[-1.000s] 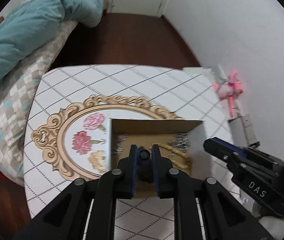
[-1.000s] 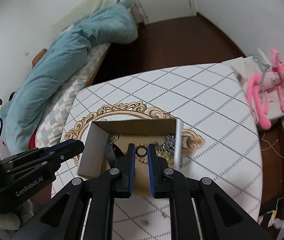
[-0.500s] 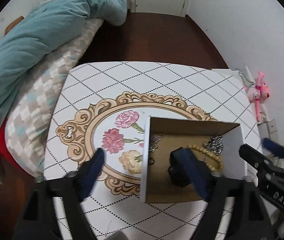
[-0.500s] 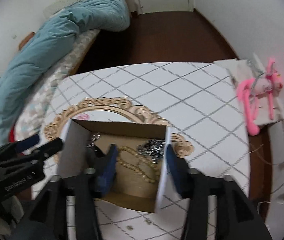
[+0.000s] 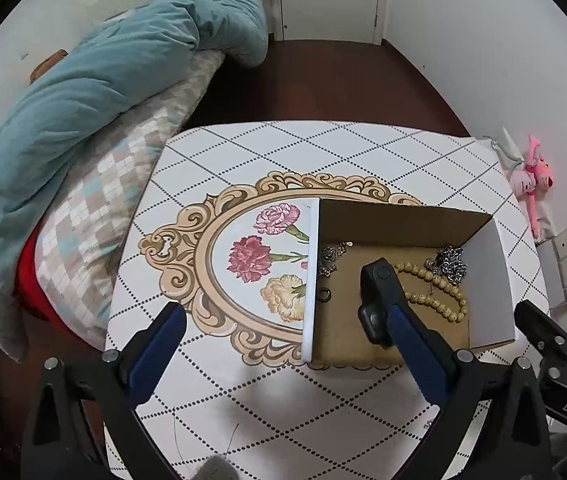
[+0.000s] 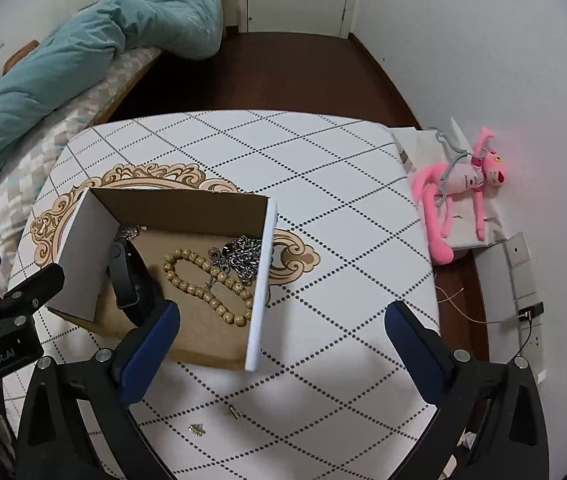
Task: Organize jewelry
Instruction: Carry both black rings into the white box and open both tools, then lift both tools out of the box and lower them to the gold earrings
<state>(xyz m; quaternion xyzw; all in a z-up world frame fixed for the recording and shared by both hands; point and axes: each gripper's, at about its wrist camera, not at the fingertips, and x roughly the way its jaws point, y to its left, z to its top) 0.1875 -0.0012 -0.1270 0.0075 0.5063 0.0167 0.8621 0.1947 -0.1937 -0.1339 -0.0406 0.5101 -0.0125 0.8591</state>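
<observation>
Both grippers have just been spreading and now stand wide with nothing pinched. Left gripper [image 5: 279, 322] straddles the left wall of the cardboard box [image 5: 399, 222], one finger over the table [image 5: 283, 412], the other above the box floor. Right gripper [image 6: 281, 320] straddles the box's right wall likewise.

Inside the box lie a black watch [image 5: 373, 304], a small dark ring [image 5: 324, 294], a beaded bracelet [image 6: 203, 280] and silver chains [image 6: 243, 256]. Only the left view shows the ring and the painted flowers [image 5: 251, 258] beside the box. Only the right view shows two small loose pieces [image 6: 196, 429] on the table near the camera.

Farther off lie a pink plush toy [image 6: 459, 184] and a teal duvet [image 5: 95, 92].
</observation>
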